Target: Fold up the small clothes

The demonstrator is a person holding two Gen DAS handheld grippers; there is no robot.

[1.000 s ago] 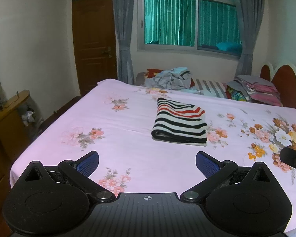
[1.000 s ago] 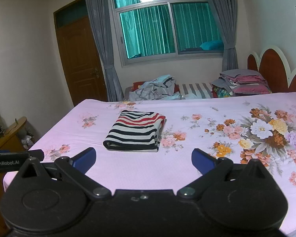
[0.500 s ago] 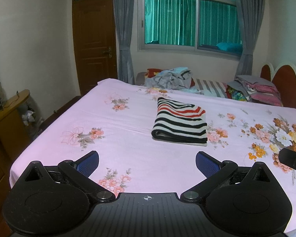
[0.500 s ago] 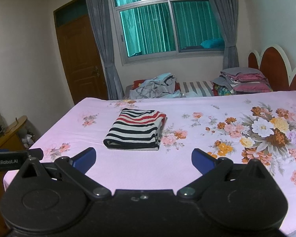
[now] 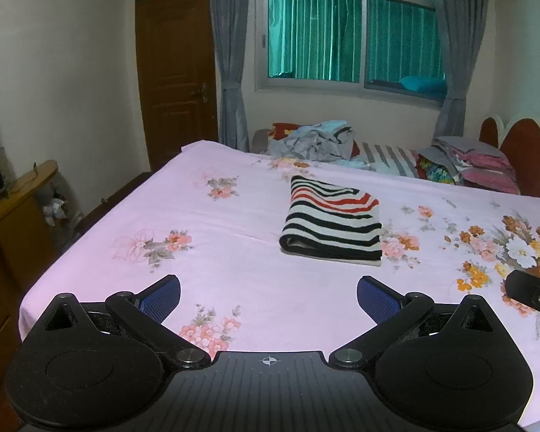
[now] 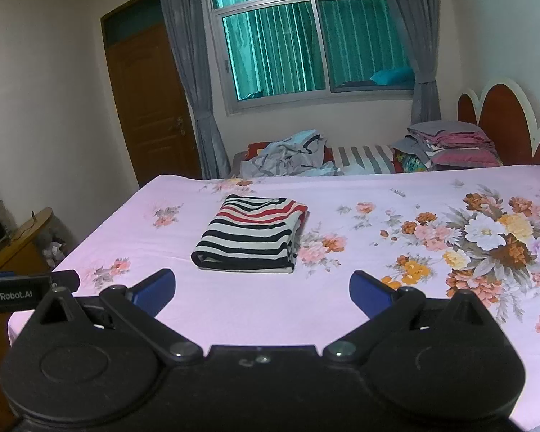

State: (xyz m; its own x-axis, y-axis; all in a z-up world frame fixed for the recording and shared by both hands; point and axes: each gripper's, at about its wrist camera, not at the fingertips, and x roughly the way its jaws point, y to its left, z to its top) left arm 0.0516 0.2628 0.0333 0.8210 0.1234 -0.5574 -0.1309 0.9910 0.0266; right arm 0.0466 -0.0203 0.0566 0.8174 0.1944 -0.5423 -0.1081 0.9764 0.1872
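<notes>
A folded garment with black, white and red stripes [image 5: 333, 221] lies flat on the pink floral bedsheet [image 5: 216, 259], in the middle of the bed. It also shows in the right wrist view [image 6: 252, 234]. My left gripper [image 5: 269, 297] is open and empty, held above the near part of the bed, well short of the garment. My right gripper [image 6: 262, 289] is open and empty, also short of the garment. The right gripper's tip shows at the right edge of the left wrist view [image 5: 532, 289].
A heap of unfolded grey and blue clothes [image 5: 313, 140] lies at the far edge of the bed. A stack of folded pink and grey items [image 5: 475, 165] sits by the red headboard [image 5: 522, 151]. A wooden cabinet [image 5: 14, 223] stands left of the bed.
The right wrist view has tilted slightly, so the garment sits a little lower and nearer in it. Both grippers stay open and nothing on the bed has moved.
</notes>
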